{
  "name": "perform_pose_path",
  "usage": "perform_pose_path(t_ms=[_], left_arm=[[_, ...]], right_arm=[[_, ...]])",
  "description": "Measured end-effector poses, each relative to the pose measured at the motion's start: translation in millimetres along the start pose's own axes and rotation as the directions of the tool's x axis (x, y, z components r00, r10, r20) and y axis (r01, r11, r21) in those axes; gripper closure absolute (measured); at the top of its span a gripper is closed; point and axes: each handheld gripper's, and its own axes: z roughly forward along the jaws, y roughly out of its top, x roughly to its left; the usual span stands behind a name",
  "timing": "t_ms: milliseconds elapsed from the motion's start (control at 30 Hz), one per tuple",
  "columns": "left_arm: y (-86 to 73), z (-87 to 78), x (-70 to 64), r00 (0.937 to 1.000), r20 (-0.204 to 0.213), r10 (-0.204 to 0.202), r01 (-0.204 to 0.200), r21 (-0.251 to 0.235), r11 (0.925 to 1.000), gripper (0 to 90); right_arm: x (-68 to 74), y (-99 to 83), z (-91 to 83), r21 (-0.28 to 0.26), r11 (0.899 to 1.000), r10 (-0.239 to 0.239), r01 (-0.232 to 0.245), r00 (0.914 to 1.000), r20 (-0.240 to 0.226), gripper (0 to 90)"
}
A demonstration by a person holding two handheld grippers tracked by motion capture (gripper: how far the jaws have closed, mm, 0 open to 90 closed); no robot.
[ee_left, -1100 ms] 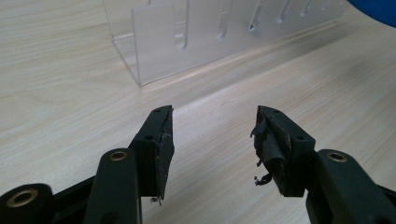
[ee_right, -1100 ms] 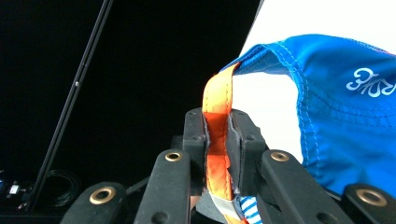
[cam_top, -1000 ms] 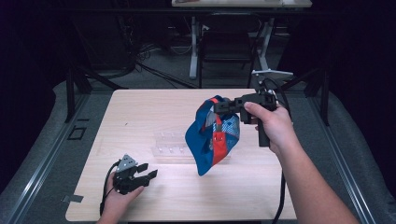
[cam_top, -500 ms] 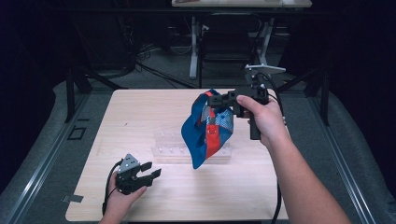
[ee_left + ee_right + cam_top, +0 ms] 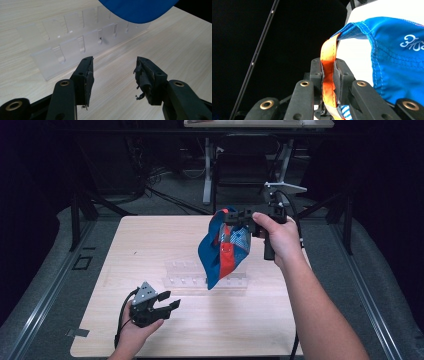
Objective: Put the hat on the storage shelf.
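Right hand-held gripper (image 5: 231,215) is pinching the orange strap (image 5: 328,75) of the blue cloth bag (image 5: 222,251); we're seeing the bag hanging in the air above the desk (image 5: 150,240), toward its far right edge, over the clear plastic rack (image 5: 205,278). Left hand-held gripper (image 5: 167,301) is sitting near the front-left corner, jaws spread, holding nothing.

Bare table (image 5: 150,245) lies open on the left, while the clear rack (image 5: 187,279) and the hanging cloth (image 5: 222,247) block the middle.
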Motion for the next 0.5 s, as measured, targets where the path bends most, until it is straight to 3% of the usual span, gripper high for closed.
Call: perform_pose_path(t_ms=[500], left_arm=[[28.9, 21.1, -16.4, 0.9986, 0.014, 0.051, -0.051, -0.013, 0.9986, 49.3]], right_arm=[[-7.3, 6.0, 11.2, -0.049, 0.998, 0.029, -0.027, 0.9991, 0.032, 78.3]])
